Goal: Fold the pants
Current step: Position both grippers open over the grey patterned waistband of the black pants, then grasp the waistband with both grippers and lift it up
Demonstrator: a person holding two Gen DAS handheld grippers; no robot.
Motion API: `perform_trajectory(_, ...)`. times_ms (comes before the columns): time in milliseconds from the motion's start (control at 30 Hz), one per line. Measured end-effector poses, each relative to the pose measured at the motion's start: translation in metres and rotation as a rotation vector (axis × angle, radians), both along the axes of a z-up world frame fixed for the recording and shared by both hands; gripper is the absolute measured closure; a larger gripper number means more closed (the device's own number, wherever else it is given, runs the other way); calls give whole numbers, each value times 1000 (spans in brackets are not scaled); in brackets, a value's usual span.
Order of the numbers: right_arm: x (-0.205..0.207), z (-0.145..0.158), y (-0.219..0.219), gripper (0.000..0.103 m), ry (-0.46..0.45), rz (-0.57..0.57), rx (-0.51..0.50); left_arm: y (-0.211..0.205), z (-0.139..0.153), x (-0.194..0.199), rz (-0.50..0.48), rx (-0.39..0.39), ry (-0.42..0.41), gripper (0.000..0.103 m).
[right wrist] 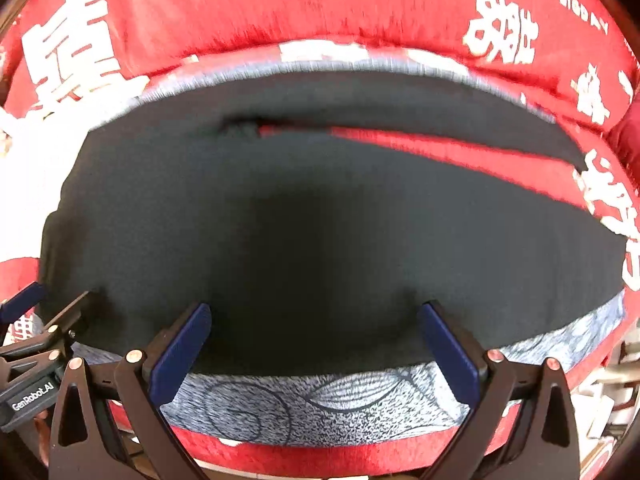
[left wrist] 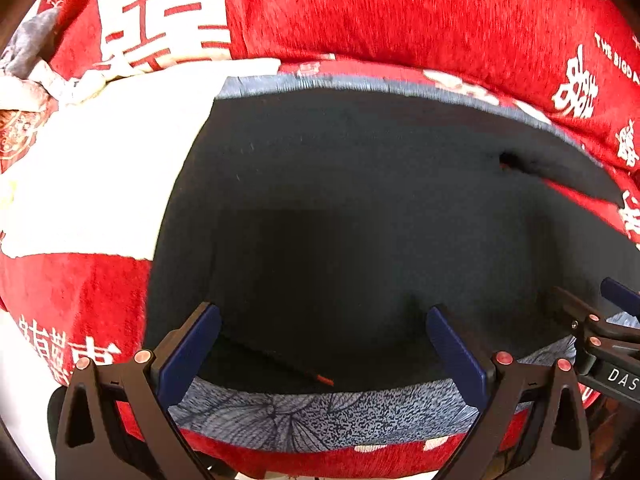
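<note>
Dark navy pants [left wrist: 360, 200] [right wrist: 320, 220] lie flat on a blue-grey patterned cloth [left wrist: 320, 412] [right wrist: 320, 404]. Their two legs split at a gap [right wrist: 256, 126] where red fabric shows through. A dark drawstring with a red tip [left wrist: 320, 378] lies at the pants' near edge. My left gripper [left wrist: 324, 344] is open over that near edge, with nothing between its blue pads. My right gripper [right wrist: 316, 340] is open too, over the same edge further right. Each gripper shows at the side of the other's view: the right gripper [left wrist: 608, 320] and the left gripper [right wrist: 40, 320].
Everything rests on a red plush cover with white characters [left wrist: 360, 8] [right wrist: 280, 0], which rises like a cushion behind the pants. A white patch of the cover [left wrist: 100, 160] lies left of the pants. Crumpled grey and white fabric [left wrist: 24, 60] sits at the far left.
</note>
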State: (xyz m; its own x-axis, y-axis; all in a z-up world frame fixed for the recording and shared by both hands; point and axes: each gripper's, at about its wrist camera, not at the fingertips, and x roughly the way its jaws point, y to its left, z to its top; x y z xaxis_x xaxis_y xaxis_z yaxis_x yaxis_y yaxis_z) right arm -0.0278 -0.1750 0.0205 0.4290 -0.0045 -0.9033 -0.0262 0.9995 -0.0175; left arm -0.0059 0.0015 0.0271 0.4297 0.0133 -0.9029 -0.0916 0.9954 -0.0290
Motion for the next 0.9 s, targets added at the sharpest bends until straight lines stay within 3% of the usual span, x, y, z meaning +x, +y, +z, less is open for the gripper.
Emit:
perform_trajectory(267,14,27,12,0,-55,49,17,11,18,15,13,-7,-28,0)
perform_trajectory(900,64,27,27,0,-61,92,4,16,24,69,3,13,-68,0)
